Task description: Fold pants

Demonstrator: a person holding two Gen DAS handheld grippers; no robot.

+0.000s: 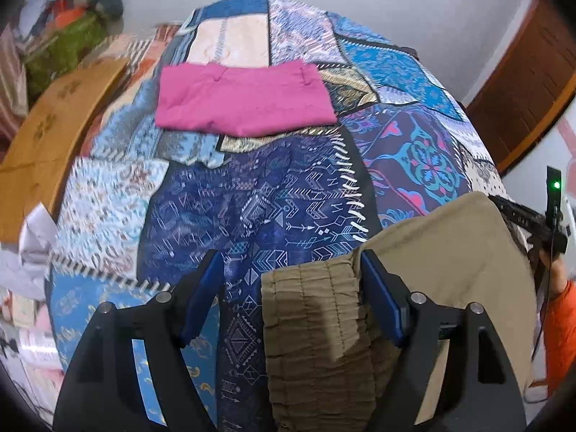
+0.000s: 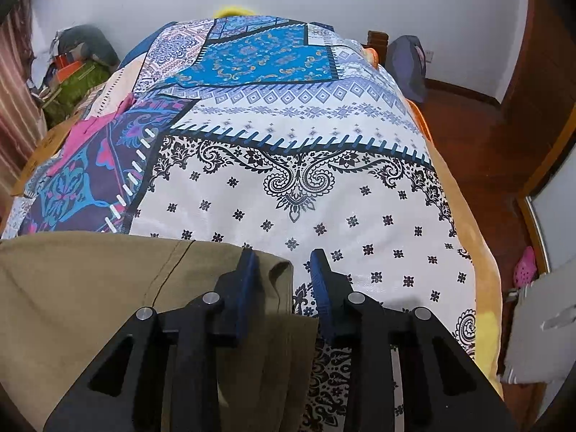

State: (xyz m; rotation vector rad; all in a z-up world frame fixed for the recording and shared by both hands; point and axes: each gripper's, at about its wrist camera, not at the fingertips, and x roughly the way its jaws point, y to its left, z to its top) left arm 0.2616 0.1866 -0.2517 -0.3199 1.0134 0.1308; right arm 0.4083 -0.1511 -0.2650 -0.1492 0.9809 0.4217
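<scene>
Khaki pants [image 1: 442, 259] lie at the near edge of the patchwork bedspread [image 1: 273, 194]. Their gathered elastic waistband [image 1: 313, 316] sits between the fingers of my left gripper [image 1: 288, 262], whose jaws stand wide apart around it without clamping. In the right wrist view the pants [image 2: 90, 288] spread to the left, and their hem corner [image 2: 280, 273] lies between the fingers of my right gripper [image 2: 284, 262], which is open. Folded pink pants [image 1: 244, 100] rest farther up the bed.
A wooden board [image 1: 54, 136] runs along the bed's left side, with a heap of clothes [image 1: 72, 28] behind it. Wooden floor [image 2: 478, 151] and a dark bag [image 2: 408, 68] lie to the right of the bed. An orange blanket edge [image 2: 468, 216] hangs there.
</scene>
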